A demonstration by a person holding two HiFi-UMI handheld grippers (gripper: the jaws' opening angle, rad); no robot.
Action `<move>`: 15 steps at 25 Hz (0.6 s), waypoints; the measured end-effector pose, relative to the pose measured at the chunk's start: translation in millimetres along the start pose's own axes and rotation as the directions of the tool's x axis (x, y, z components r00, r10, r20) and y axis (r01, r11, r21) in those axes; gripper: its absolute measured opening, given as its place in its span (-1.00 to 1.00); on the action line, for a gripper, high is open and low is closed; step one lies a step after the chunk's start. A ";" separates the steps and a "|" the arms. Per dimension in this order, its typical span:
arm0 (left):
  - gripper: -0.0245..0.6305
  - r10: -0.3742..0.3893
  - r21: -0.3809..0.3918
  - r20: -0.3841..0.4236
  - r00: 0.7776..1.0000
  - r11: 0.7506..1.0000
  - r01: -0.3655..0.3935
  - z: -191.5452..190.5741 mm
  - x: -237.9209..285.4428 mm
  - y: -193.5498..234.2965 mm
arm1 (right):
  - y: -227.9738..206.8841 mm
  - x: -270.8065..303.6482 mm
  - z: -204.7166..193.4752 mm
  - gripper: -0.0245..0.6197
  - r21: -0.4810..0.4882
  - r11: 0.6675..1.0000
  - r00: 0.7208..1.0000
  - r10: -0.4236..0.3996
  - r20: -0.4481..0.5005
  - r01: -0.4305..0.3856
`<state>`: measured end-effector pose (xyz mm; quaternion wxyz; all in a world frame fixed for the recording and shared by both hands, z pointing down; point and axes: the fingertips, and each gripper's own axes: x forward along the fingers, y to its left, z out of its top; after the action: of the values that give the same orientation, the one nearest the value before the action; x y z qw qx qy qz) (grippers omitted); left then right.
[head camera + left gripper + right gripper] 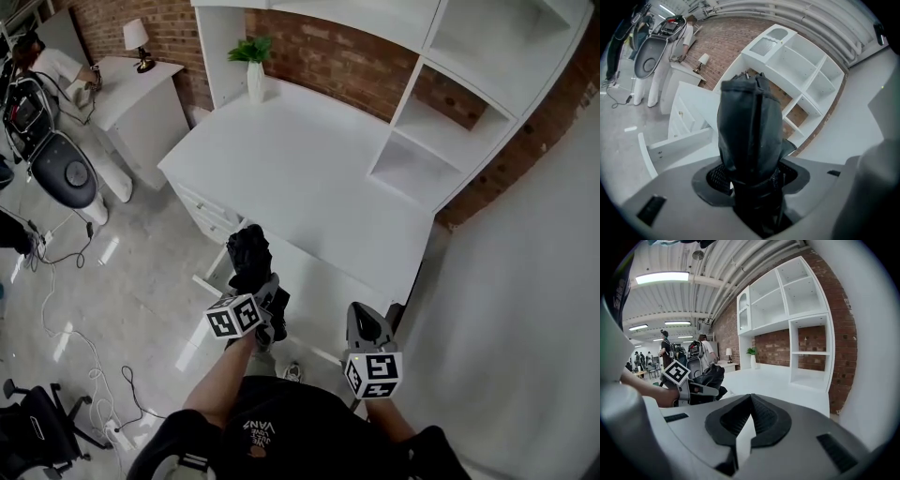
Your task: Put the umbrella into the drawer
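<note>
A black folded umbrella (248,255) sticks forward out of my left gripper (268,298), which is shut on its lower end. In the left gripper view the umbrella (750,126) fills the middle, clamped between the pads of the left gripper (750,180). It hangs at the front left edge of the white desk (309,178), over the pulled-out white drawer (206,281), whose front (677,143) shows below left. My right gripper (366,321) is held to the right near the desk's front edge, shut and empty (749,401). The right gripper view shows the umbrella (710,378) at left.
A potted plant in a white vase (254,70) stands at the desk's back left. White shelves (450,103) rise at the right. A side cabinet with a lamp (139,47), grey equipment (66,173), floor cables (94,366) and a black chair (37,427) are at left.
</note>
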<state>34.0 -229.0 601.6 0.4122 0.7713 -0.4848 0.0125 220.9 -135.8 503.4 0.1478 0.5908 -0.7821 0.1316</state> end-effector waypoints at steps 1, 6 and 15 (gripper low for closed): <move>-0.21 0.006 -0.013 -0.007 1.000 1.000 -0.006 0.5 7.2 5.3 | 0.5 5.5 1.0 -0.92 0.001 1.000 1.000 -0.001 -0.006 0.001; -0.21 0.031 -0.116 -0.057 0.998 0.993 -0.038 -3.5 39.1 32.1 | 7.7 35.4 6.9 -0.92 0.002 1.000 1.000 0.008 -0.030 -0.007; -0.21 0.060 -0.320 -0.154 0.986 0.941 -0.107 -22.6 85.4 73.3 | 19.6 80.1 15.6 -0.92 -0.007 1.000 0.998 0.018 -0.065 -0.019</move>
<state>32.3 -291.2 698.0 0.5668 0.6681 -0.4821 0.0043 180.2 -207.4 519.4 0.1740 0.5785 -0.7828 0.1491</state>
